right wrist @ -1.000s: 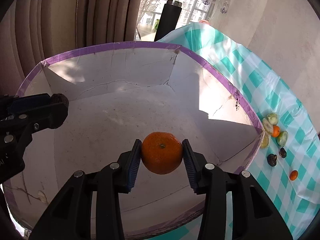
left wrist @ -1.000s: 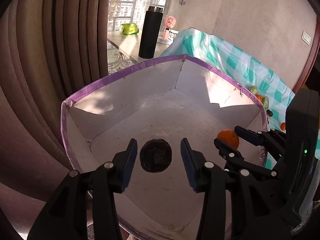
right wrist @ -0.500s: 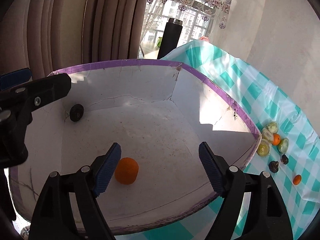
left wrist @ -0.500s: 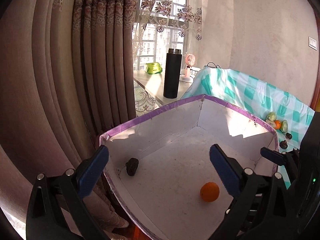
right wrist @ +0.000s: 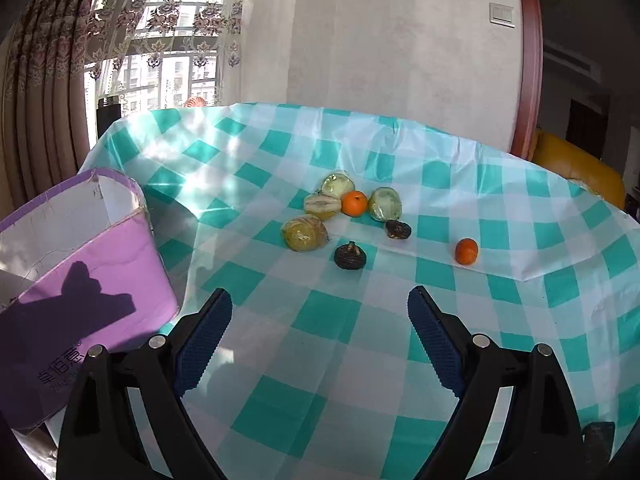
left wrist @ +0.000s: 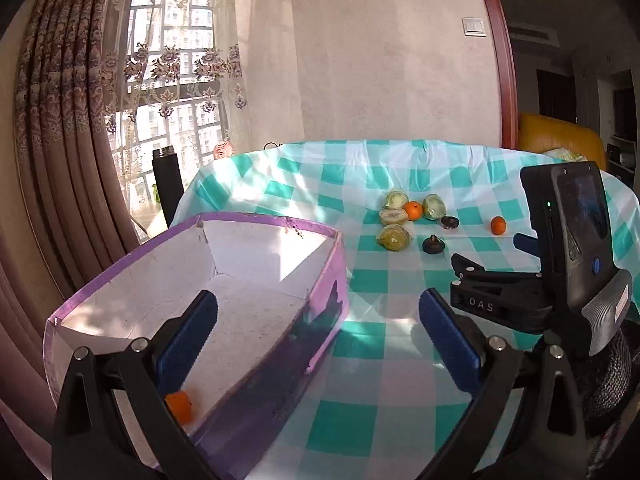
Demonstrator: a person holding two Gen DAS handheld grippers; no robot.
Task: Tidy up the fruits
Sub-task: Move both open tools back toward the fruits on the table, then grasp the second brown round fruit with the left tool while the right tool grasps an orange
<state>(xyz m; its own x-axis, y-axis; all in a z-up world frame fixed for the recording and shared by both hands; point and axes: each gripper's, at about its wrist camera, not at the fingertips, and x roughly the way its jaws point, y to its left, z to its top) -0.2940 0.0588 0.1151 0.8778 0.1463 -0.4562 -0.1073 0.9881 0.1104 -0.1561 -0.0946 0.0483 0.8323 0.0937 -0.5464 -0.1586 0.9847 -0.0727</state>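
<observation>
Sunlight pours through my lace-curtained window (left wrist: pixel 168 92). Ahead, a pale wall (right wrist: pixel 400 40); right, a yellow sofa (right wrist: pixel 576 164).

"DAS" – on right gripper (left wrist: pixel 496 280) body, Chinese chars – purple box (right wrist: pixel 104 280) side, unreadable

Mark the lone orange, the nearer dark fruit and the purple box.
lone orange (right wrist: pixel 466 251), right wrist view, its middle
nearer dark fruit (right wrist: pixel 350 256), right wrist view, its top
purple box (left wrist: pixel 276 222), left wrist view, far rim

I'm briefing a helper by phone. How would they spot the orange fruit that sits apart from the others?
Look at the teal-checked tablecloth, then at the fruit cluster in its middle. Right of that cluster, alone on a white patch, lies the lone small orange; the other orange on the cloth is wedged between green fruits.
</observation>
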